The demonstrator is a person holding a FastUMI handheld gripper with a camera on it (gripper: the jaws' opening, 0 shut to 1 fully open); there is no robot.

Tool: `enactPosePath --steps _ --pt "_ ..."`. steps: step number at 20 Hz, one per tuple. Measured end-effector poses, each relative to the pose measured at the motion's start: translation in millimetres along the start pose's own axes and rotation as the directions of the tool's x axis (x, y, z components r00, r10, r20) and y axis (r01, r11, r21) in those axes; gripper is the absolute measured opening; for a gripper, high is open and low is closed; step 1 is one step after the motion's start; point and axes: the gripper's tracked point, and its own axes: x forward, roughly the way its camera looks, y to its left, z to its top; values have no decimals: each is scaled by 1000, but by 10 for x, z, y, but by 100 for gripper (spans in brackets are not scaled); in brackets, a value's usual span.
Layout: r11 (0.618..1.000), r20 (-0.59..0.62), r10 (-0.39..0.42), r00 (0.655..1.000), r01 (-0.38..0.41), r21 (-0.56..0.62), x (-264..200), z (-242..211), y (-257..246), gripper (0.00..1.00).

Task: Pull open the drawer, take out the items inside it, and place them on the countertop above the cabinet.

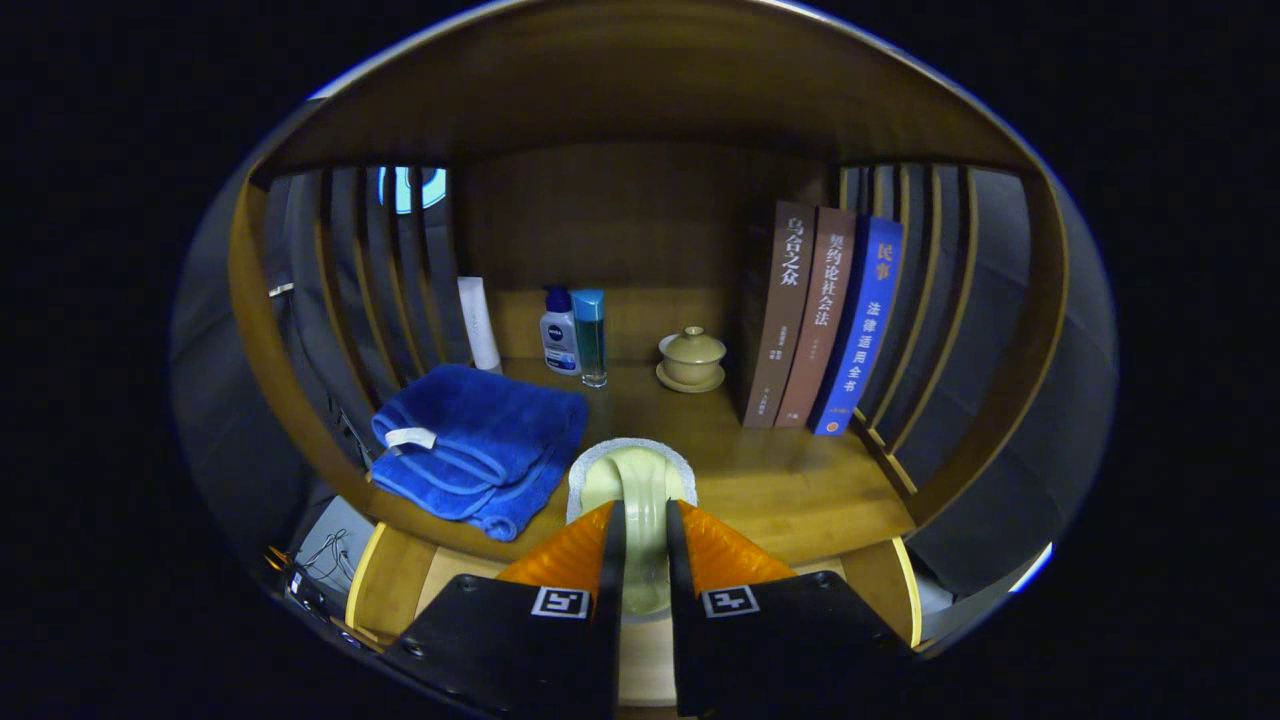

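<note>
My gripper (pixel 640 512) is shut on a pale green brush-like item (pixel 637 475) with an arched handle and a grey-white fuzzy rim. Both fingers press on its handle. The item hangs over the front edge of the wooden countertop (pixel 790 480); I cannot tell if it touches the wood. Below the fingers, the pulled-out wooden drawer (pixel 395 585) shows its light front corners; its inside is hidden by the gripper.
A folded blue towel (pixel 470 450) lies left of the item. At the back stand a white tube (pixel 480 325), two small bottles (pixel 572 335) and a lidded tea cup (pixel 691 358). Three upright books (pixel 825 320) lean at the right. Slatted walls close both sides.
</note>
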Motion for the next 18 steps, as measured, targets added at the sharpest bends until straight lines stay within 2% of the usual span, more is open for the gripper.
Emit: enactPosePath --steps 9,12,16,18 --pt "999 -80 -16 997 19 37 890 168 -142 26" --pt "999 -103 -26 994 29 25 1066 130 -152 27" --pt "998 -116 -3 993 11 65 1142 79 -81 27" --pt "997 -103 -2 995 10 75 1125 111 -95 52"
